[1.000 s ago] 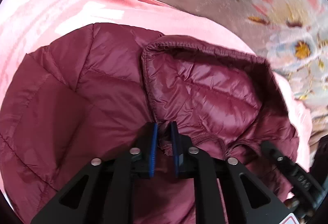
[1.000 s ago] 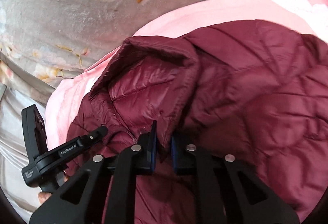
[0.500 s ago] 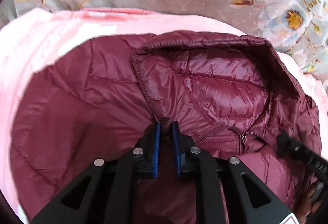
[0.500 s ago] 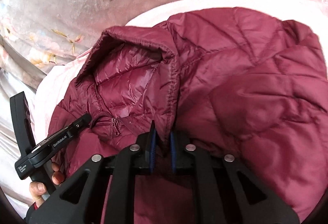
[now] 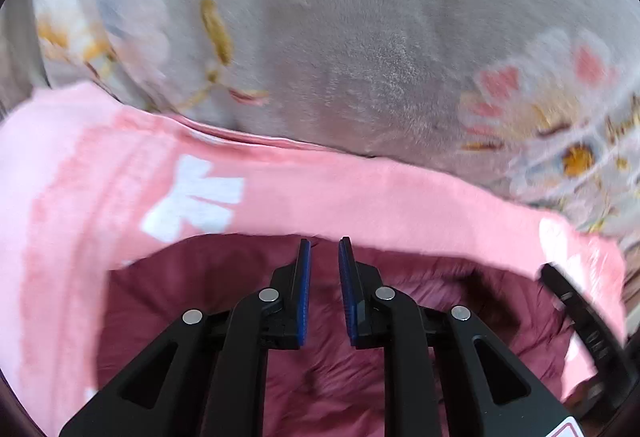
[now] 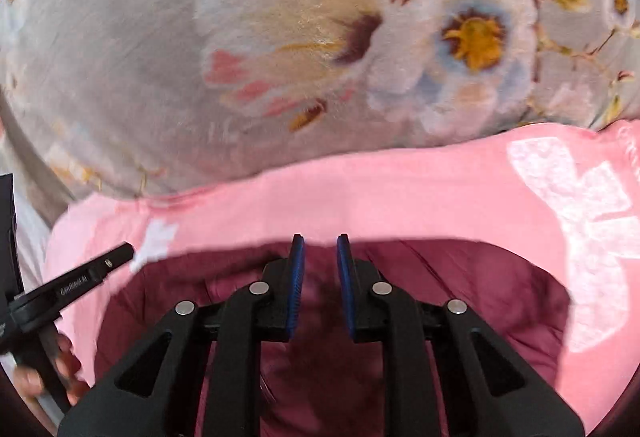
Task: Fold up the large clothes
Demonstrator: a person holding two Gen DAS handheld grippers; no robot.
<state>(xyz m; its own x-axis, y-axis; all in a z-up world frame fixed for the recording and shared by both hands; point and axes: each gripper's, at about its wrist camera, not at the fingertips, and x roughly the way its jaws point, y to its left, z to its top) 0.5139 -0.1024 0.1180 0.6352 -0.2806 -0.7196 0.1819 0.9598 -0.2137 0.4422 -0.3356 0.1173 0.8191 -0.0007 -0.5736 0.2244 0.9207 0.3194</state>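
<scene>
A maroon quilted puffer jacket (image 5: 328, 369) lies low in the left wrist view on a pink blanket (image 5: 320, 197). My left gripper (image 5: 323, 249) is open, with a small gap between its blue pads, and holds nothing; its tips stand over the jacket's far edge. In the right wrist view the same jacket (image 6: 480, 297) lies under my right gripper (image 6: 320, 245), which is also open and empty at the jacket's far edge. The other gripper shows at the right edge of the left wrist view (image 5: 580, 321) and at the left edge of the right wrist view (image 6: 72, 285).
A grey floral plush cover (image 5: 360, 37) spreads beyond the pink blanket, and it also fills the upper half of the right wrist view (image 6: 280, 37). The pink blanket (image 6: 400, 197) has white prints. The person's hand (image 6: 64, 357) shows at the lower left.
Both grippers have let go of the jacket and opened slightly. The jacket has dropped low in both views, and both cameras now look further over the blanket and floral cover.
</scene>
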